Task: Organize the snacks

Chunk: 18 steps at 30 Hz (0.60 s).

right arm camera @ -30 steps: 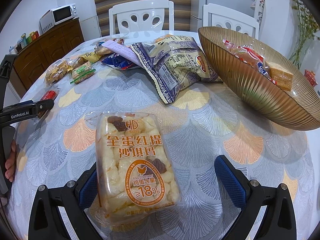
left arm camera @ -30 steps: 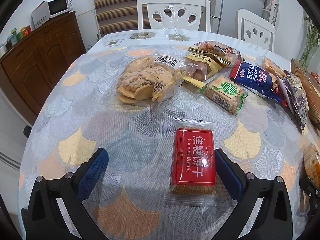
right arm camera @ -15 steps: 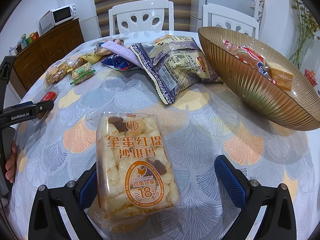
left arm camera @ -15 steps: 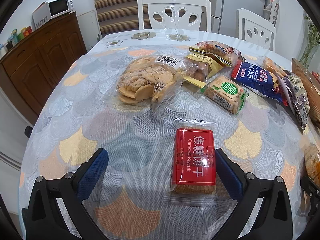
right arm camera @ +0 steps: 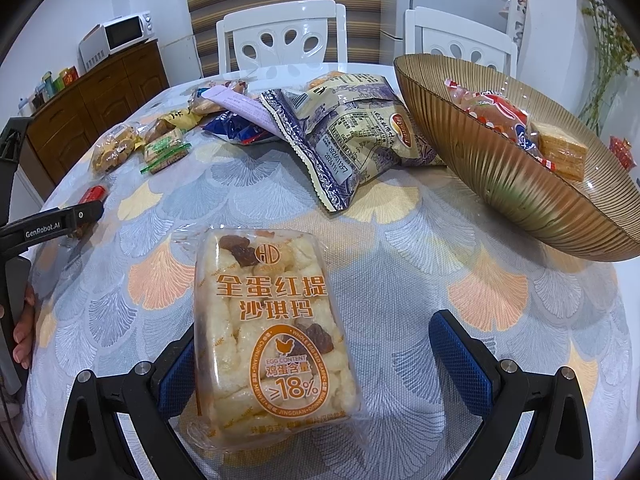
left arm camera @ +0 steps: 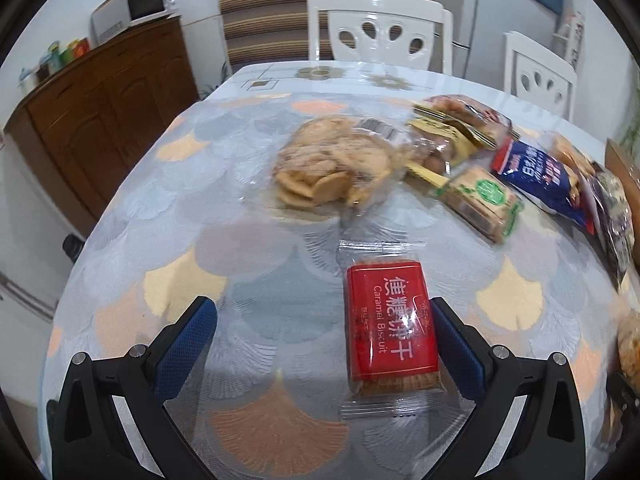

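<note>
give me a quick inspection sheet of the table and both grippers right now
surface: round table under a fan-pattern cloth.
job's things: red biscuit pack flat between the open left gripper fingers, beside the right one; sachima pack flat between the open right gripper fingers, against the left one; amber bowl holding two or three snacks.
clutter: cracker bag, green pack, blue bag, purple-trimmed bag, all loose on the cloth.
grippers: both open, neither gripping.
cables: nothing seen.
surroundings: white chairs, wooden sideboard with microwave.
</note>
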### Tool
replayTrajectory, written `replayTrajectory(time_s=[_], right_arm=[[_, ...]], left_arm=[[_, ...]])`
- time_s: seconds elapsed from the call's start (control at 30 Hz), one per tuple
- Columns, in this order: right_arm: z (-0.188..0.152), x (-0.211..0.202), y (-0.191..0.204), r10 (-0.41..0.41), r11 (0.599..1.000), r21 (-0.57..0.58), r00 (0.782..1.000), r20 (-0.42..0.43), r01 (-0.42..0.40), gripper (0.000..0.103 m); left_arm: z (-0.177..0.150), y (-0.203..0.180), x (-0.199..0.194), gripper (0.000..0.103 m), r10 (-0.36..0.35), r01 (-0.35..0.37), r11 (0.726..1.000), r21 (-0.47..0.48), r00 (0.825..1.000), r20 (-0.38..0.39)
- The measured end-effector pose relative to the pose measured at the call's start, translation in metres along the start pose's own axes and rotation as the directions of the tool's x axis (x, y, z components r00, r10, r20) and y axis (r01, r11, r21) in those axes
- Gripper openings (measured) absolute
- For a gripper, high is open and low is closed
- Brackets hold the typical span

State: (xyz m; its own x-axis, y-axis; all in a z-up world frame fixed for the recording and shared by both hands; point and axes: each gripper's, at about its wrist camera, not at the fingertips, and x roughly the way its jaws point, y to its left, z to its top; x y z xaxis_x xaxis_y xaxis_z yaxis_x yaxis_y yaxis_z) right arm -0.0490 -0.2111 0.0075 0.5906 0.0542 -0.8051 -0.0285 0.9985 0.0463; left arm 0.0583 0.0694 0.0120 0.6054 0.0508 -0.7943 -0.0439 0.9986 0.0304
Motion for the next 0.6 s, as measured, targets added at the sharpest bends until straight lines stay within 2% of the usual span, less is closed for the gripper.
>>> replayTrajectory(time_s=[0.27,0.37,0.43,0.47,0.5,0.53,0.57,0.6], right_arm=[[0.0,0.0,0.0,-0.009,1.0,-0.007,1.0,0.0,0.009,0.103],[-0.001,0.0,0.005,-0.029,0.999,-0.024,1.0,-0.001,0.029,0.103],[-0.001,-0.001,0.003,-0.014,1.0,-0.012,1.0,0.001,0.014,0.103],[-0.001,-0.003,0.002,-0.013,1.0,-0.009,1.0,0.011,0.013,0.099],[-0.002,-0.01,0.003,-0.013,1.0,-0.012,0.999,0.046,0.014,0.088],[-0.004,-0.018,0.004,-0.016,1.0,-0.019,0.996,0.088,0.018,0.05],[-0.004,-0.022,0.005,-0.025,0.999,-0.02,0.994,0.103,0.027,0.051],[-0.005,-0.023,0.004,0.02,1.0,-0.025,0.994,0.108,-0.018,0.051]], left_arm=[[-0.002,-0.001,-0.002,0.103,0.028,-0.028,1.0,0.006,1.0,0.009],[-0.002,-0.002,-0.001,0.103,0.011,-0.011,1.0,0.015,1.0,-0.003],[-0.001,-0.004,0.002,0.103,0.01,-0.01,1.0,0.024,1.0,-0.017],[0.0,-0.005,0.002,0.103,0.014,-0.014,0.999,0.03,1.0,-0.017],[0.0,-0.008,0.002,0.1,0.018,-0.017,0.999,0.045,1.0,-0.014],[-0.001,-0.012,-0.001,0.091,0.013,-0.014,0.997,0.074,1.0,0.001],[-0.003,-0.017,-0.004,0.084,0.007,-0.008,0.995,0.103,1.0,0.016],[-0.005,-0.024,-0.008,0.064,-0.012,0.007,0.989,0.148,0.999,0.036]])
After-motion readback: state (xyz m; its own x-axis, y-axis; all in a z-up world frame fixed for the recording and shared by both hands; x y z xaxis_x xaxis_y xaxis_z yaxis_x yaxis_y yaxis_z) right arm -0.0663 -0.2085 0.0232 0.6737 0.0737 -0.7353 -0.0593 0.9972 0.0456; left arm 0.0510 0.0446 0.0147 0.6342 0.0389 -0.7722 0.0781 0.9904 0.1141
